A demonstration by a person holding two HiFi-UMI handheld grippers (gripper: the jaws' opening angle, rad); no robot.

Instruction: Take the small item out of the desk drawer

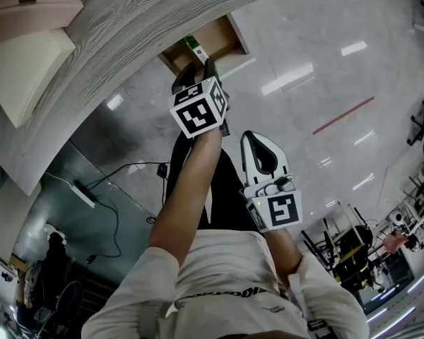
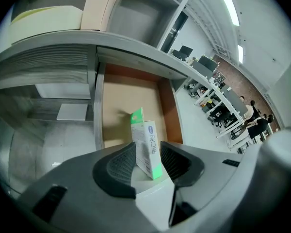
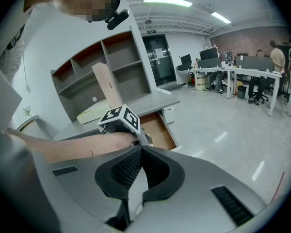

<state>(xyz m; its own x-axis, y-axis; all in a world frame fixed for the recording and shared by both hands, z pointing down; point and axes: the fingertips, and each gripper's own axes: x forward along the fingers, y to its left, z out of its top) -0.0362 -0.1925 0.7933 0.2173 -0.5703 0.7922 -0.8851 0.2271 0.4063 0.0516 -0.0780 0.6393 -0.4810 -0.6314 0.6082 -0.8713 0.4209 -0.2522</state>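
A small white-and-green box (image 2: 144, 135) stands upright between the jaws of my left gripper (image 2: 147, 152), over the open wooden drawer (image 2: 126, 101). The right pad stands clear of the box's printed face, so the gripper is open around it. In the head view the left gripper (image 1: 198, 68) reaches into the drawer (image 1: 222, 37) under the grey desk top (image 1: 127, 34), with the box's green end (image 1: 193, 46) showing just beyond it. My right gripper (image 1: 254, 134) hangs back over the floor, shut and empty; its tips (image 3: 141, 147) meet.
A cream cushion-like block (image 1: 28, 62) lies on the desk. A shelf unit (image 3: 102, 67) stands behind the desk. A black cable (image 1: 120, 189) runs over the glossy floor. Office desks and chairs (image 3: 233, 76) stand far off to the right.
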